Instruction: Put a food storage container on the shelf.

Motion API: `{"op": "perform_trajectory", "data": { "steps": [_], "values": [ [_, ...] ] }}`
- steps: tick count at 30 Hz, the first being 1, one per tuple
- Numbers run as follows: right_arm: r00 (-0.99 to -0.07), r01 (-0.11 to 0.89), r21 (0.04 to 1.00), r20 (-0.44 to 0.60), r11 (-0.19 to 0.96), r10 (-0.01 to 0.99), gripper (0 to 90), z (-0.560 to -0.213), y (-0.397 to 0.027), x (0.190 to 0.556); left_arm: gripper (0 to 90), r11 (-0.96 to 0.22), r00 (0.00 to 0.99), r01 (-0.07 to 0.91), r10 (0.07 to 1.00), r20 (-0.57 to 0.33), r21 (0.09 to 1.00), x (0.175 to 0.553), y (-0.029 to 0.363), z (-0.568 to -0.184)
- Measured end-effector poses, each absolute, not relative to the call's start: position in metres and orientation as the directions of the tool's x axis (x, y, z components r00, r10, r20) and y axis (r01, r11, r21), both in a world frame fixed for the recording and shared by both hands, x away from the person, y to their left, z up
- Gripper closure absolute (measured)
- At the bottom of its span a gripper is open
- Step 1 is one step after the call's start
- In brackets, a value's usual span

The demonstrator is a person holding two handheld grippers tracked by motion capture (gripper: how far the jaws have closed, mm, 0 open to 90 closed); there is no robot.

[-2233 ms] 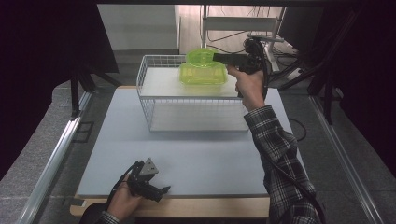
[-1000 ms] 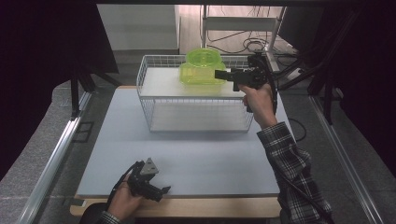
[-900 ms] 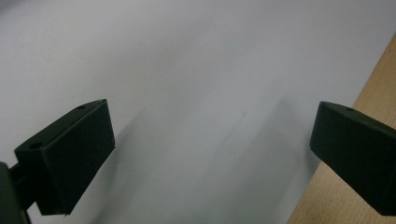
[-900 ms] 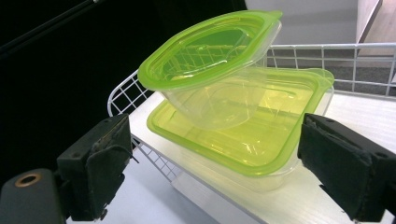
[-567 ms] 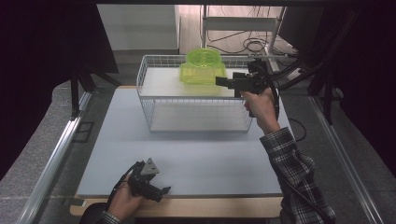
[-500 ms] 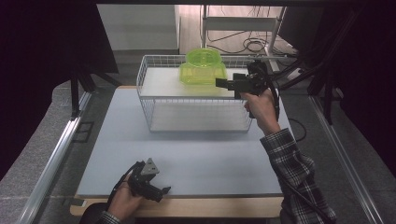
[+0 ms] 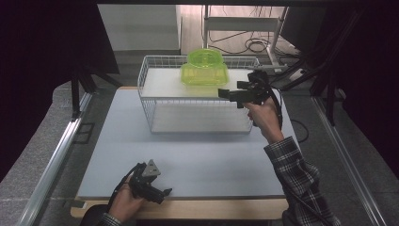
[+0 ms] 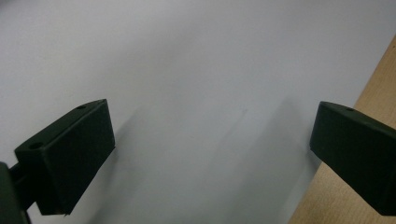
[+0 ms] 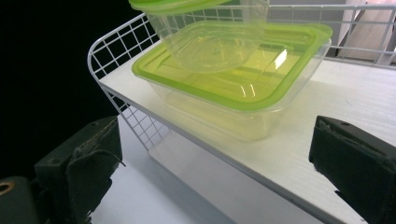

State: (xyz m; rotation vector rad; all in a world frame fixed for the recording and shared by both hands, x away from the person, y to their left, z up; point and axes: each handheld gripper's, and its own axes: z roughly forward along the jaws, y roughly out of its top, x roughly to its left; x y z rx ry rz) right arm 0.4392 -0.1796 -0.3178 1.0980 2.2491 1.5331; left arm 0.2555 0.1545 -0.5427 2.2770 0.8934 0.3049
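Rails of grey metal (image 7: 51,165) are running along the left edge of the scene, beside the pale mat (image 7: 197,165) that is covering the wooden table (image 7: 188,208). Near the left front corner of the mat, the left gripper (image 7: 162,193) is lying low in the person's left hand (image 7: 124,203), its tips pointing right along the near edge; in the left gripper view its two black jaws are standing wide apart with nothing but bare mat and a strip of wood between them. Farther back, at the middle of the table, a white wire rack (image 7: 197,96) is standing on the mat, and the task's things are sitting on its upper shelf toward the far right: a square green-lidded container (image 7: 204,75) with a smaller round container (image 7: 204,56) stacked on top of it. To the right of these, the right gripper (image 7: 223,93) is hanging at the rack's right end, held level in the right hand (image 7: 263,115) and pointing left toward the square container, near it but not touching. Its jaws have just been opening and are now standing wide, and in the right gripper view the square container (image 9: 233,88) is lying beyond them, clear of both pads. A plaid sleeve (image 7: 301,183) is trailing back to the near right.
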Motion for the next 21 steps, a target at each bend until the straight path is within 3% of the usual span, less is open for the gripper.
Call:
{"op": "perform_trajectory", "data": {
  "steps": [21],
  "values": [
    [-0.688, 0.499, 0.841, 0.239, 0.208, 0.685, 2.7, -0.339, -0.193, 0.426, 0.0, -0.531, 0.727, 0.534, 0.686, -0.036, 0.658, 0.256, 0.154, -0.542]
  ]
}}
